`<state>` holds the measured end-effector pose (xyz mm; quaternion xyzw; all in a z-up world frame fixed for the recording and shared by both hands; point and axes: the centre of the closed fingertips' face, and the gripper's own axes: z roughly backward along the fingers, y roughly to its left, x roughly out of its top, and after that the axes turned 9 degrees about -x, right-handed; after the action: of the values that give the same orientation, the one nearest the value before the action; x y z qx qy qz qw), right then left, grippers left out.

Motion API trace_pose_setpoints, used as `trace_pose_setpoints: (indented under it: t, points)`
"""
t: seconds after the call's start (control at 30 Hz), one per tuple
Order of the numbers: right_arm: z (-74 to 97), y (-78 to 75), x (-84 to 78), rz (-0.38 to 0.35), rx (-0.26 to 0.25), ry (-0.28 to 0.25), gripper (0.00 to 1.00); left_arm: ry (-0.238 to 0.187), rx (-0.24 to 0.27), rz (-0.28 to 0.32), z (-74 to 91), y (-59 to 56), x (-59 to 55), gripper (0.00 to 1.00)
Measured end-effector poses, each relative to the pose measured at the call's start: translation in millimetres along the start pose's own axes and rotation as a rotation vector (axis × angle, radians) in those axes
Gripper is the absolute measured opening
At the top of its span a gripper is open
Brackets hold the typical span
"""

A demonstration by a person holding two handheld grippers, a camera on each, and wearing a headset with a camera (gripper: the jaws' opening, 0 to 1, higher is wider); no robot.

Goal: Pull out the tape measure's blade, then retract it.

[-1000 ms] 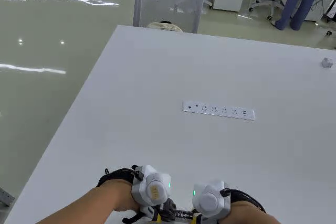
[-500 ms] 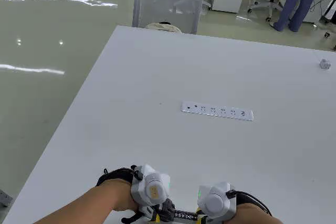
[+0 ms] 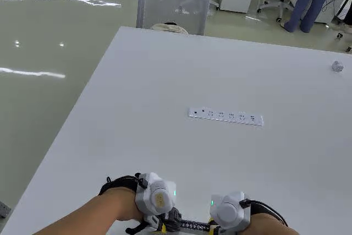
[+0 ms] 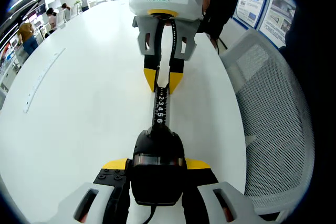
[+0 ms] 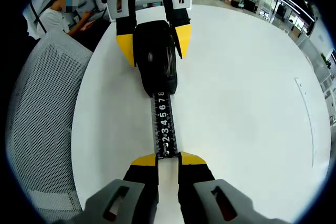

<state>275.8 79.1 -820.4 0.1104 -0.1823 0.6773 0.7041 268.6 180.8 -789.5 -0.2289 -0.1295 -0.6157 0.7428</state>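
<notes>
Left gripper (image 4: 156, 163): jaws clamped on the black case (image 4: 157, 179) of the tape measure, one jaw on each side. The case sits fully between the jaws, and its mouth points straight ahead of them.

Right gripper (image 5: 168, 159): jaws closed on the free end of the blade (image 5: 164, 121), with the tip pinched between the yellow pads.

Governing relation: the two grippers face each other tip to tip. The long axis of the blade lies on the straight line joining them. From the right gripper, the case is dead ahead and near. From the left gripper, the blade end is dead ahead and near. The exposed blade is a short run of numerals between the two sets of tips. In the head view this line runs crosswise, close to the person, above the near edge of the table (image 3: 165, 81). Whether the case rests on the table cannot be determined.

Assessment: extraction appears to be at an early stage, and most of the blade is probably inside the case.

Coming move, as judged:
- Separate the grippers along the blade axis only.
- The right gripper is the nearer one to the blade end and suits the pull; the left anchors the case.
- Any sideways offset or roll between the grippers is likely to twist or buckle the blade.
- For retraction, close the gap along the same line; letting go of the tip early risks a snap-back
</notes>
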Motion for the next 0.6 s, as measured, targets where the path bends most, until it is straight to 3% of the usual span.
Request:
trace_pose_setpoints:
  t: [0.6]
  points:
    - [4.6,-1.0,-11.2,-0.012,-0.009,0.013,0.11,0.001,0.002,-0.004,-1.1,1.4,0.8,0.35]
